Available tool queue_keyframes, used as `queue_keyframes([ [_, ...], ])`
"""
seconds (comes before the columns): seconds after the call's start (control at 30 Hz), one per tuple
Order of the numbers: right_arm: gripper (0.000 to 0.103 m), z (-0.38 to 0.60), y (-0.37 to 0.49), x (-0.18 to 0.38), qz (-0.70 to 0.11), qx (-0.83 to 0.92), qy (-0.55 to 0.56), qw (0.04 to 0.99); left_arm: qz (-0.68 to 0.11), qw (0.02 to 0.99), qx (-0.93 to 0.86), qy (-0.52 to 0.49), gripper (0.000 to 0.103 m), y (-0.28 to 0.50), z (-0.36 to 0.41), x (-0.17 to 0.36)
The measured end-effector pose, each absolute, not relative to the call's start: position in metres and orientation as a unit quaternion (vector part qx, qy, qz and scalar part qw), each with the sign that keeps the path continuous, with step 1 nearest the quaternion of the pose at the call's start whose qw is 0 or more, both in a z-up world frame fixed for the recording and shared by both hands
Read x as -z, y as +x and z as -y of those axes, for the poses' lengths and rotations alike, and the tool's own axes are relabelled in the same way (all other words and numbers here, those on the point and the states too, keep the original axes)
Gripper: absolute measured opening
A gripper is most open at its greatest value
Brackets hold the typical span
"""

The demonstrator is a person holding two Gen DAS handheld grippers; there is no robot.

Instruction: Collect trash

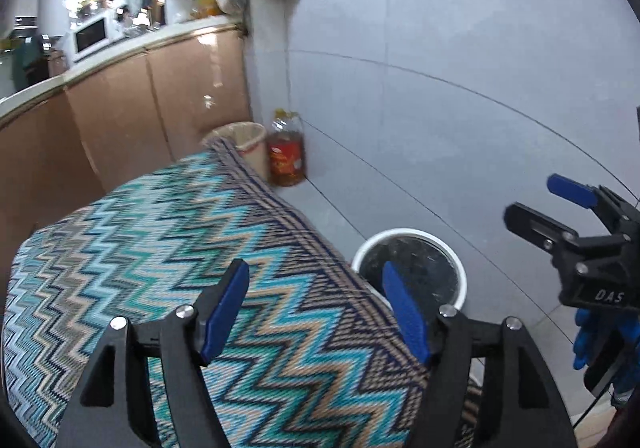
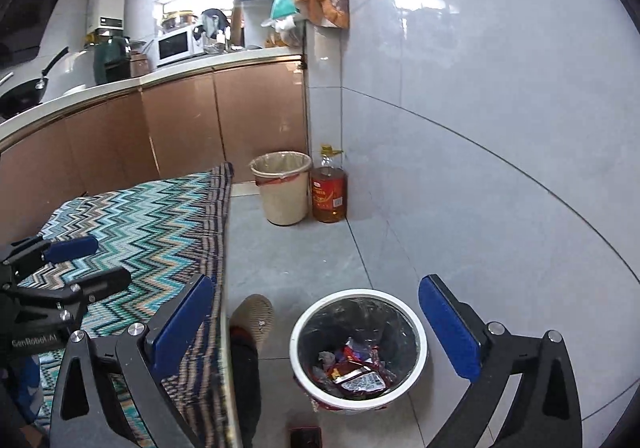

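A white trash bin (image 2: 416, 324) with a black liner stands on the floor beside the table; several crumpled wrappers (image 2: 354, 370) lie inside it. My right gripper (image 2: 316, 322) is open and empty, held above the bin. My left gripper (image 1: 316, 308) is open and empty above the table's zigzag cloth (image 1: 160, 248), near its right edge, with the bin's rim (image 1: 460, 268) just beyond. The right gripper (image 1: 560, 203) also shows open in the left wrist view. No trash shows on the cloth.
A beige bin (image 2: 282, 187) and an oil bottle (image 2: 329, 187) stand by the tiled wall. Brown kitchen cabinets (image 2: 180, 127) run behind the table, with a microwave (image 2: 174, 45) on the counter. A person's shoe (image 2: 254, 318) is beside the white bin.
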State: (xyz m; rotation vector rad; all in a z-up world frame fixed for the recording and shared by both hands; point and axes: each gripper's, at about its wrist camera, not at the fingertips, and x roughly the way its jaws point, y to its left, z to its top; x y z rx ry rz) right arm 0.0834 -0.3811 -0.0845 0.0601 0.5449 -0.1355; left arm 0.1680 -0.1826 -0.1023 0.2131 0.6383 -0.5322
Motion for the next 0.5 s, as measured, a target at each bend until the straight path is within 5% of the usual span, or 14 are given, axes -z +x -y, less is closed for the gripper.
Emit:
queue_keyframes([
  [0.5, 0.103, 0.342, 0.059, 0.062, -0.242, 0.053, 0.003, 0.969, -0.267, 0.952, 0.142, 0.043, 0.069, 0.128, 0.076, 0.090],
])
